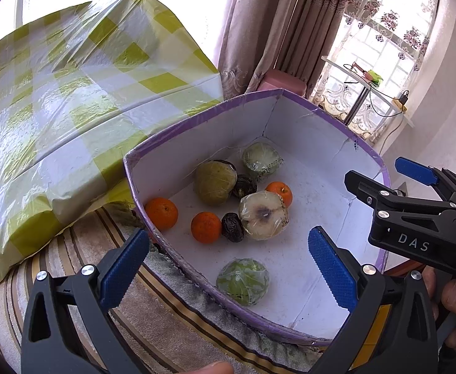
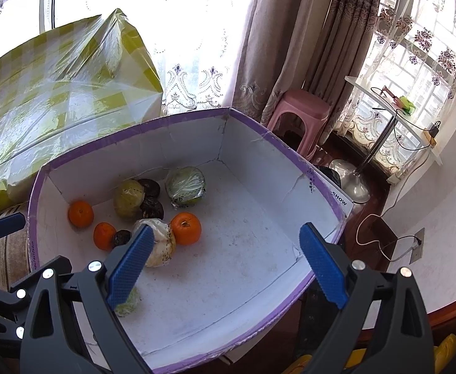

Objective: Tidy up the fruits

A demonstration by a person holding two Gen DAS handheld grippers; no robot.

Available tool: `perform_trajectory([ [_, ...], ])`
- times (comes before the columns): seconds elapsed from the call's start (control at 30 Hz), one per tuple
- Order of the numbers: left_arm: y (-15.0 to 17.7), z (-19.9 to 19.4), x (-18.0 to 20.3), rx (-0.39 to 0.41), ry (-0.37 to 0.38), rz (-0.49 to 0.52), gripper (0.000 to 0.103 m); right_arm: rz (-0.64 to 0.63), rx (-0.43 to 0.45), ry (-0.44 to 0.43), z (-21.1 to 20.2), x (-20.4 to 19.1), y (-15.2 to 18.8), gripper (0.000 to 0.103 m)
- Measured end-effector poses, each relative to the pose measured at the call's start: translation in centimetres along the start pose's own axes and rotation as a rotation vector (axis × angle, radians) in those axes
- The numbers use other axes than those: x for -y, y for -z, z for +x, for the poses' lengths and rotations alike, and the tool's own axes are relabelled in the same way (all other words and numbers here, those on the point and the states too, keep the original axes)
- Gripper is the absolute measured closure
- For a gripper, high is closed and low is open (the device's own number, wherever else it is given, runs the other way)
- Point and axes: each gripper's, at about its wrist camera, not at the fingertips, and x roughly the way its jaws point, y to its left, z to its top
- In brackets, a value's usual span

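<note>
A white box with a purple rim point(image 1: 197, 115) point(image 2: 134, 124) holds fruit: three oranges point(image 1: 162, 212) point(image 2: 185, 228), several plastic-wrapped green and pale fruits point(image 1: 243, 281) point(image 2: 185, 186) and dark dried fruits point(image 1: 232, 227) point(image 2: 151, 208). My left gripper point(image 1: 228, 261) is open and empty, above the box's near edge. My right gripper point(image 2: 225, 265) is open and empty above the box's near right part; it also shows in the left wrist view point(image 1: 393, 174) at the right.
A yellow-and-white checked wrapped package point(image 1: 72, 109) point(image 2: 56, 93) lies left of the box on a striped cloth point(image 1: 165, 296). A pink stool point(image 2: 299, 115), curtains and a small white table point(image 2: 393, 109) with cables stand behind.
</note>
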Motion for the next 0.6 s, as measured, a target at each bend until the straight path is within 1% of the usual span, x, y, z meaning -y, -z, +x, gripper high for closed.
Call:
perform_trajectory([
  [0.6, 0.01, 0.03, 0.01, 0.0, 0.0, 0.0, 0.004, -0.001, -0.003, -0.001, 0.05, 0.0, 0.09, 0.008],
])
